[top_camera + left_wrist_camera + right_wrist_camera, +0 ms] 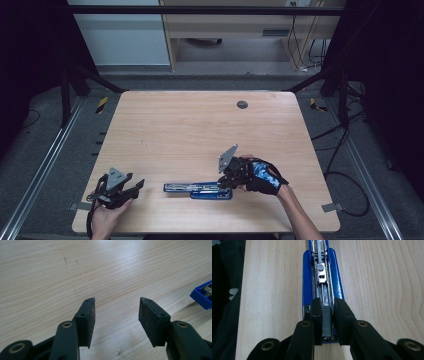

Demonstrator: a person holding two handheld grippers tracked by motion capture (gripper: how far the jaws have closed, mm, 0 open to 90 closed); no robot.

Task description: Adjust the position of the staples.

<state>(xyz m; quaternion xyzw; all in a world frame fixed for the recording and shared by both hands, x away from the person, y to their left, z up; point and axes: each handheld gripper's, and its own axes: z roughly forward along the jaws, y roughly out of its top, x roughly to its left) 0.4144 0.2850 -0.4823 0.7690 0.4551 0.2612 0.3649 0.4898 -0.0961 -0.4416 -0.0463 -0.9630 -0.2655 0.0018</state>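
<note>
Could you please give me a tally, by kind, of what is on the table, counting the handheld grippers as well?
Blue stapler, lying opened out: 1
Strip of staples, between the right gripper's pads: 1
Handheld grippers: 2, the left gripper open over bare wood, the right gripper closed on the staples
Wooden table: 1
Total: 5

You have one blue stapler point(199, 189) lying open at 6 o'clock, one strip of staples point(327, 321) in it, two hand-held grippers, left point(134, 186) and right point(223, 182), one table point(200, 130), one round grommet point(242, 104) at 12 o'clock
</note>
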